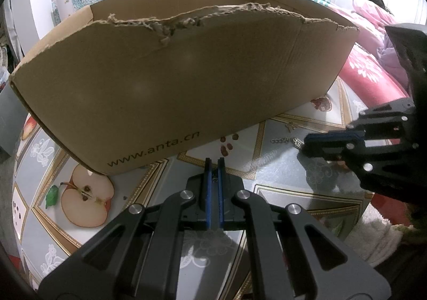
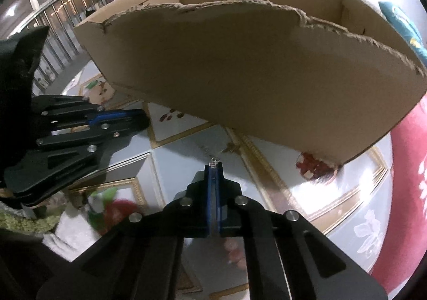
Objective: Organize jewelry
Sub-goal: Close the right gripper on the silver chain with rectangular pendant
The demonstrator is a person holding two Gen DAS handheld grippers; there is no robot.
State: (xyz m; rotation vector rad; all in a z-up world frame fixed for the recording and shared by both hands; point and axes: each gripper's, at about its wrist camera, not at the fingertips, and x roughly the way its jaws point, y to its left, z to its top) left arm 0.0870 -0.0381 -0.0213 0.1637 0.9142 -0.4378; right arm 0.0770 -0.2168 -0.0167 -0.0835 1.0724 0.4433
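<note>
The left hand-held gripper [image 1: 214, 164] is nearest, its blue pads drawn together on something small and dark I cannot make out. Just beyond, the right hand-held gripper [image 2: 213, 166] is pinched shut on a small silver pendant [image 2: 214, 162] at its fingertips, a thin chain [image 1: 280, 141] trailing from it across the glossy fruit-patterned worktop [image 1: 280, 172]. Behind both stands a big cardboard box [image 1: 186, 81] with a torn top edge, open, resting on the worktop. Further off lies a bed with a pink and red quilt [image 1: 371, 70].
</note>
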